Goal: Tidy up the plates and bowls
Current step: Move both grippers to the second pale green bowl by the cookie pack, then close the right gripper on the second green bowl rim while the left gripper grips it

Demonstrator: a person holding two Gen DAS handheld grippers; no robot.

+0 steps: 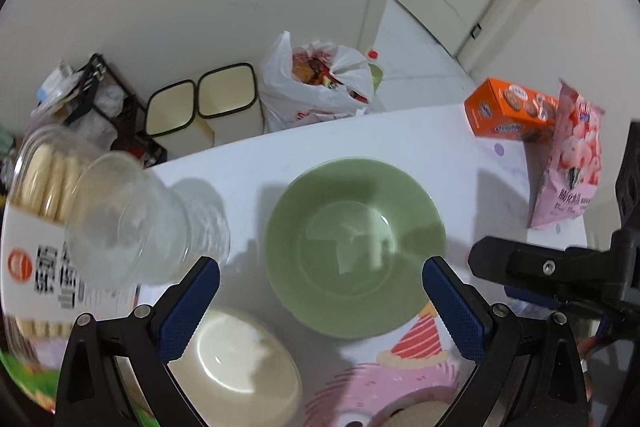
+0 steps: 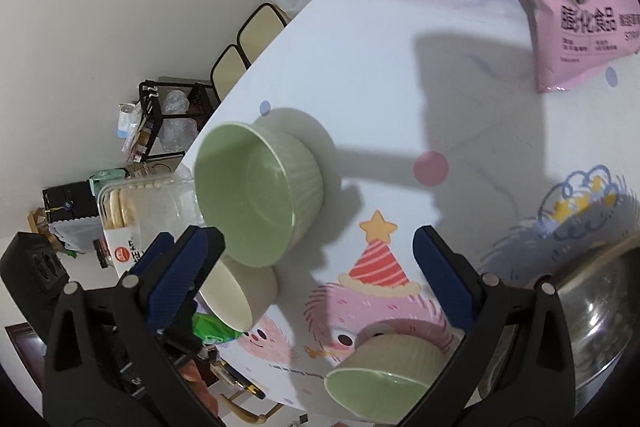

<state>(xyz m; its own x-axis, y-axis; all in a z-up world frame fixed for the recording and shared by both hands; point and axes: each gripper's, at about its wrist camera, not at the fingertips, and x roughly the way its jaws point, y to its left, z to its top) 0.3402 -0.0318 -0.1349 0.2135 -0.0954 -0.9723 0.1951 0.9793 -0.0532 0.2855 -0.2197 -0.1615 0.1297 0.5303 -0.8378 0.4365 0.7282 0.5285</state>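
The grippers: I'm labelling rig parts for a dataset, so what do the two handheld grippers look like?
Both look alike. The left gripper has two black angular plastic arms with silver pivot screws, each tipped with a dark blue, finely ribbed pad. The right gripper has the same black arms, silver screws and blue textured pads. No cables or printed markings are clearly visible.
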